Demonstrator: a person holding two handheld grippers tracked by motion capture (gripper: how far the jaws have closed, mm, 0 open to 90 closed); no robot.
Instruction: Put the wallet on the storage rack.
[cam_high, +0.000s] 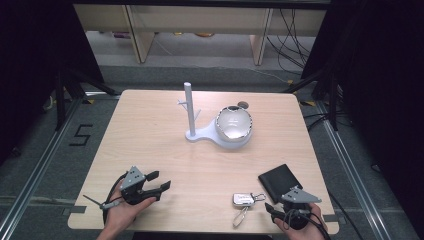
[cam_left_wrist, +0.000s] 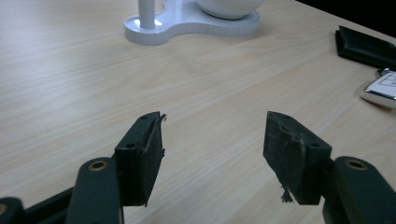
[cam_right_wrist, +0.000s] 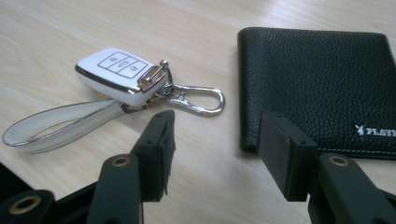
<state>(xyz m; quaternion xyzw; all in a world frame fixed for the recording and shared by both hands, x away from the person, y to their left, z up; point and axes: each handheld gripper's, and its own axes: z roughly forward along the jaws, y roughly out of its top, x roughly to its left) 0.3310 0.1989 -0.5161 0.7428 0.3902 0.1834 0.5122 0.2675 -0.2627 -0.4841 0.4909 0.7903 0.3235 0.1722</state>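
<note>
A: Item one, the left gripper?
B: Lower left of the high view, held in a hand at the near edge of the table. Jaws spread wide, only bare wood between them.

A: Item two, the right gripper?
B: Lower right of the high view. Jaws wide apart, gripping nothing. In its own view they frame the gap between key fob and wallet.

A: Key fob?
B: White, flat on the table, upper left of the right gripper view; a white strap and a metal clip are attached.

A: Wallet?
B: Black leather, closed, upper right of that view, just beside the clip.

A: Remaining stock?
B: White stand with upright post and a bowl, centre of the high view, well apart from both grippers.
</note>
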